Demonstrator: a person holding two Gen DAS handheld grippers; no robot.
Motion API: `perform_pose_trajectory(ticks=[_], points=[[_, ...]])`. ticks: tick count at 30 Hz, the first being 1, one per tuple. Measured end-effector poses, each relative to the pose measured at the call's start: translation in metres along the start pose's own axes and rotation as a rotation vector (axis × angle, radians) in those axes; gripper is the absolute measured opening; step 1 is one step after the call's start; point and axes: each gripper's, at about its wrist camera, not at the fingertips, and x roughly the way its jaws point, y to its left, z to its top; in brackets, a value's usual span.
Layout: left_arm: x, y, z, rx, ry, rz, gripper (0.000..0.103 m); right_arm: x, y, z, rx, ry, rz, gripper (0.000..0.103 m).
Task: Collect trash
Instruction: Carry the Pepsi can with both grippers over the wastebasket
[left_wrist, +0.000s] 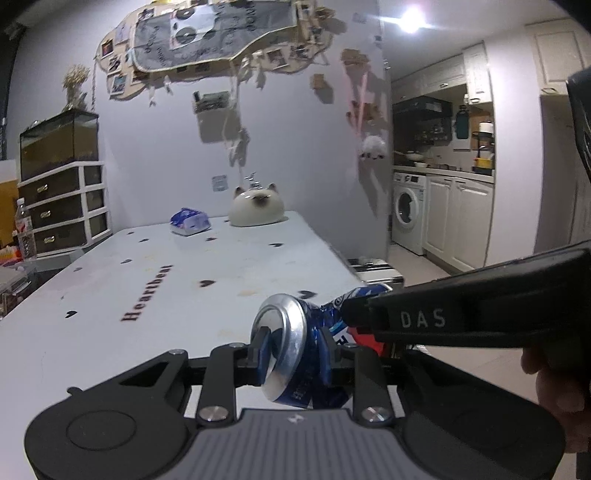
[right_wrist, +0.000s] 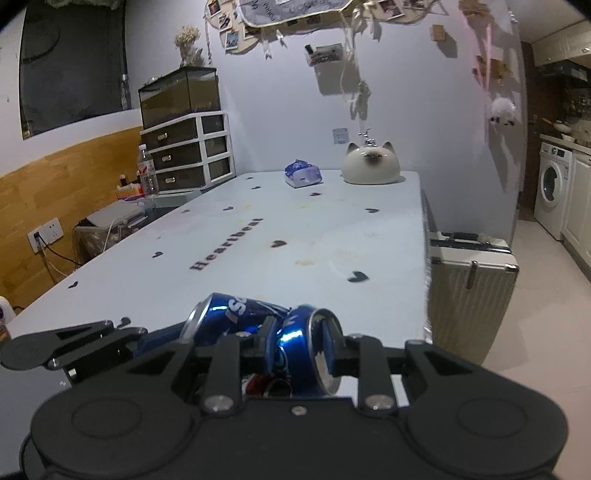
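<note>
A: Both ends pinched?
B: Yes. The left hand-held gripper (left_wrist: 291, 350) and the right hand-held gripper (right_wrist: 301, 345) each clamp an end of the crushed blue can (left_wrist: 314, 332) above the desk (left_wrist: 155, 280) (near its edge). Keep them level and paced together.

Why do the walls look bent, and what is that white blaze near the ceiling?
Left wrist view: the fisheye lens bows the room's edges, and a ceiling lamp flares white, throwing long shadows of the hanging wall decorations. Right wrist view: the same bowing, dimmer, with bright glints on the crushed blue metal can.
</note>
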Motion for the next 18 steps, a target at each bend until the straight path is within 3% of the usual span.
perform_pose_trajectory(ticks=[11, 18], points=[[-0.048, -0.082, -0.011, 0.012, -0.05, -0.059, 0.028, -0.092, -0.048, -0.037, 0.0, -0.067, -0.035, 0.027], [-0.063, -0.149, -0.022, 0.021, -0.06, -0.125, 0.028, -0.146, -0.101, -0.067, 0.025, -0.098, -0.064, 0.027]])
